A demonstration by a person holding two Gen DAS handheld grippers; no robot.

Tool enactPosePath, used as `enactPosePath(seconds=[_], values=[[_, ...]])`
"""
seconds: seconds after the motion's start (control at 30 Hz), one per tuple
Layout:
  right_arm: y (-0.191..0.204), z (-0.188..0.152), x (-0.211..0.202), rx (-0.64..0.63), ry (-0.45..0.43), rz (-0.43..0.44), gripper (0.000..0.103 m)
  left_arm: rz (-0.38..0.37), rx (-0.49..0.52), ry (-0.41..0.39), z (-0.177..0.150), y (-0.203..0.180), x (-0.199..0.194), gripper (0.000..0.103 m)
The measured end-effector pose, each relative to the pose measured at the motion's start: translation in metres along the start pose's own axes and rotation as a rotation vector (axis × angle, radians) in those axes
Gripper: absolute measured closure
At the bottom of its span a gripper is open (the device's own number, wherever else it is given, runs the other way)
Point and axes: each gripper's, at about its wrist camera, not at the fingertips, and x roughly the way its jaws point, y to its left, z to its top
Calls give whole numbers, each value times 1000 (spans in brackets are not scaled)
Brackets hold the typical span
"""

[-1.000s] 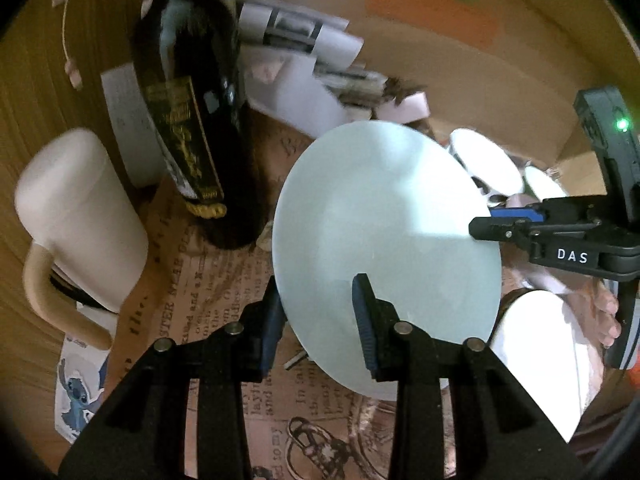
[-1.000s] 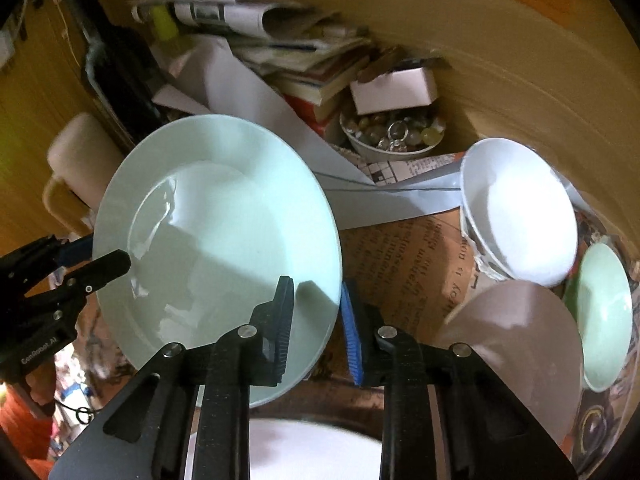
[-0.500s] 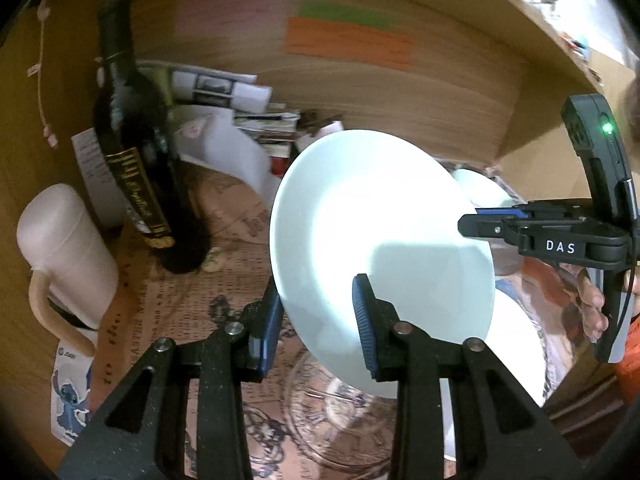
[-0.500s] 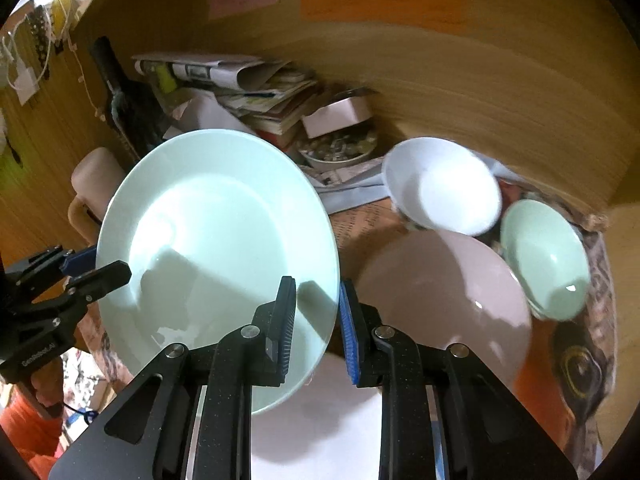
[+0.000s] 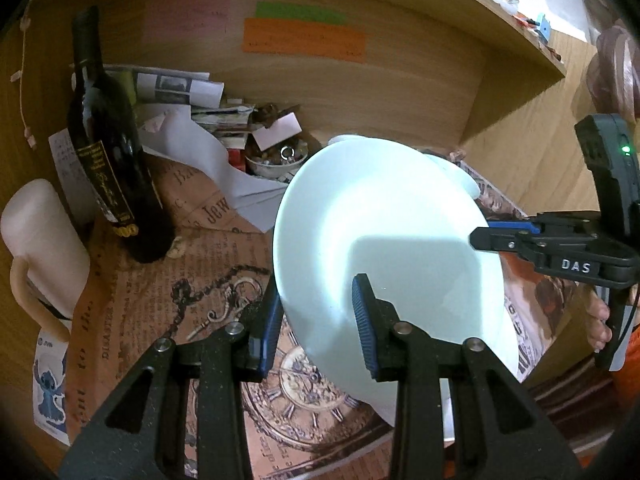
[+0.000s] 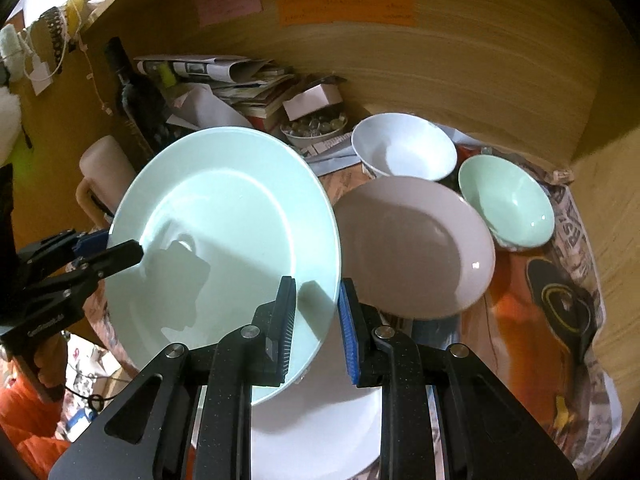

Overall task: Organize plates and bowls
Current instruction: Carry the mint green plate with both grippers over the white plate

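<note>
- The pale green plate (image 6: 224, 232), tilted and gripped at opposite rims by the left tongs (image 5: 316, 316) and right tongs (image 6: 316, 320), blocks the middle of the counter (image 5: 168, 280).
- On the left stand a dark bottle (image 5: 108, 152) and a cream mug (image 5: 40, 240); bare patterned paper lies between them and the plate.
- The back is closed by a heap of papers (image 6: 224, 80) and a dish of trinkets (image 6: 316, 128).
- To the right the pink plate (image 6: 416, 248), white bowl (image 6: 404, 152) and green bowl (image 6: 508, 204) crowd together.
- A white plate (image 6: 320, 432) lies under the right tongs.
</note>
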Motion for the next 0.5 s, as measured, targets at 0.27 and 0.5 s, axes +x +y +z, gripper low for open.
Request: enactPosePath(seconds=[0.27,0.5], values=[[4,-22,-5,13,-18,-15,83,-32,-2,44,-13,-1,1,69],[1,-39,-3,53,-15,-13,83,-58,-8,92,-27,-4,11,69]])
